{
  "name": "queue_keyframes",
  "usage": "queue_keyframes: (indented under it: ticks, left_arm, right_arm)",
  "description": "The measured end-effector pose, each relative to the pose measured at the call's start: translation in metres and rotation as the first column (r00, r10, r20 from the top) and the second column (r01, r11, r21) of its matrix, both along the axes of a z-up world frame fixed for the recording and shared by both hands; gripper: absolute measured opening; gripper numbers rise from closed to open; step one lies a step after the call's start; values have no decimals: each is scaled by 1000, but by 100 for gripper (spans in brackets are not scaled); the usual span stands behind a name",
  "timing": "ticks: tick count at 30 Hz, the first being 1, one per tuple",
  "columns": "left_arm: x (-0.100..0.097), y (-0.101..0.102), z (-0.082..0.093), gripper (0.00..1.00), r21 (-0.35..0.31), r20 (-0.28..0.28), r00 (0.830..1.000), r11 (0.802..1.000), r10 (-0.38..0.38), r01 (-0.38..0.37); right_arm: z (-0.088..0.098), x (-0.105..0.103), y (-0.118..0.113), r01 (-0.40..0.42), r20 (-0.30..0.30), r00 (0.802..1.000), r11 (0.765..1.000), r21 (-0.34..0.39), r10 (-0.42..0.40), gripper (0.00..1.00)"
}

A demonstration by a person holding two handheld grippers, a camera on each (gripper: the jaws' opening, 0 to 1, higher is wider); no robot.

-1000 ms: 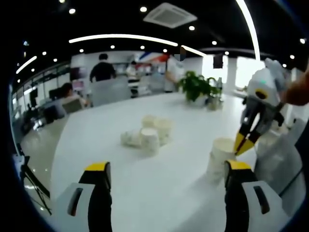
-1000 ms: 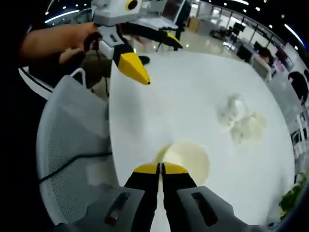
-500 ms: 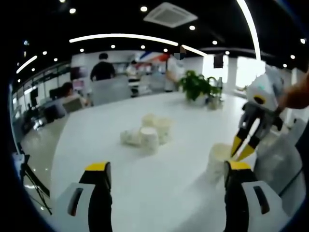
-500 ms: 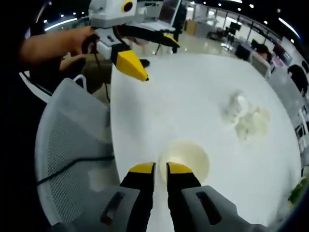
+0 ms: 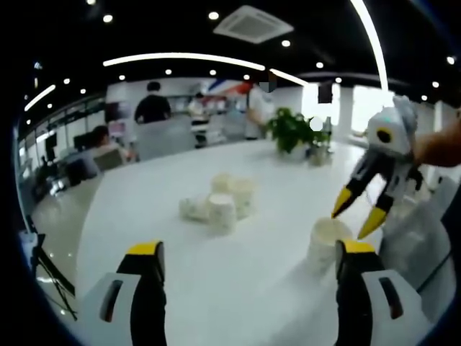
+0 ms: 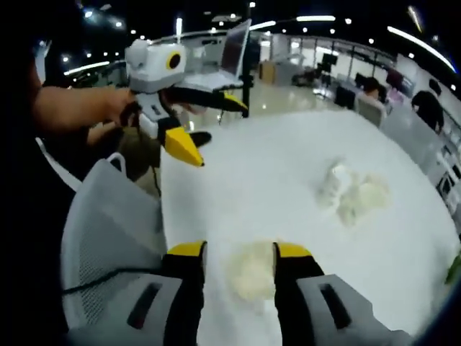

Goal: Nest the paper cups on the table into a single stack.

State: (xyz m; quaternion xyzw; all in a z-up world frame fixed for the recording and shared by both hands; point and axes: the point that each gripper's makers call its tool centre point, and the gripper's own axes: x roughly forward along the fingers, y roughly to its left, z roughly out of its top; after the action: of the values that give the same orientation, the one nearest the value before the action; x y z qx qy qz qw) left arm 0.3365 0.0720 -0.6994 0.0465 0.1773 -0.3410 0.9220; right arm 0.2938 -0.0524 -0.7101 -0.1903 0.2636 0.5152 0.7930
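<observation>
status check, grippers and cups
Left gripper open, empty. Right gripper open above the stack. Loose cups mid-table. Nothing in the way.

Left gripper view looked low across the white table. Right gripper view faced down over it. Both shared the cup cluster, mid-frame.

— What carries everything here?
— A round white table; a cluster of paper cups sits near its middle, some upright, at least one on its side.
— Anything nearer the edge?
— A stack of cups stands apart from the cluster; potted plants rest at the far rim.
</observation>
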Motion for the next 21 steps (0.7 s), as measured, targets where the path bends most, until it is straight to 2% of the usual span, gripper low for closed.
queue_keyframes:
  ticks: [1, 4, 5, 8, 13, 14, 16, 19, 21]
  left_arm:
    - [0, -1, 0, 98, 0, 1, 1000, 1000, -1, 1]
    - [0, -4, 2, 98, -2, 9, 1000, 1000, -5, 5]
    - [0, -4, 2, 98, -4, 11, 1000, 1000, -5, 5]
    - [0, -7, 5, 98, -8, 16, 1000, 1000, -8, 8]
    - [0, -8, 4, 98, -12, 16, 1000, 1000, -8, 8]
    - [1, -8, 4, 98, -12, 16, 1000, 1000, -7, 7]
    - [1, -7, 3, 98, -11, 18, 1000, 1000, -2, 2]
    - [1, -6, 3, 98, -11, 25, 1000, 1000, 3, -3]
    - [1, -6, 4, 98, -12, 28, 1000, 1000, 4, -3]
  right_arm:
    - [6, 5, -6, 11, 27, 1000, 1000, 8, -11, 48]
    - [13, 16, -20, 48, 55, 997, 999, 24, -49, 57]
    - [20, 24, -26, 65, 91, 993, 996, 62, -71, 60]
    - [27, 36, -43, 129, 108, 984, 985, 111, -141, 68]
    - [29, 47, -73, 201, 153, 963, 969, 145, -222, 76]
    - [30, 53, -80, 226, 184, 949, 961, 162, -254, 79]
    - [29, 54, -90, 241, 204, 939, 953, 186, -277, 87]
    - [25, 54, -105, 266, 217, 926, 942, 202, -308, 91]
    - [20, 55, -116, 300, 203, 917, 929, 217, -343, 93]
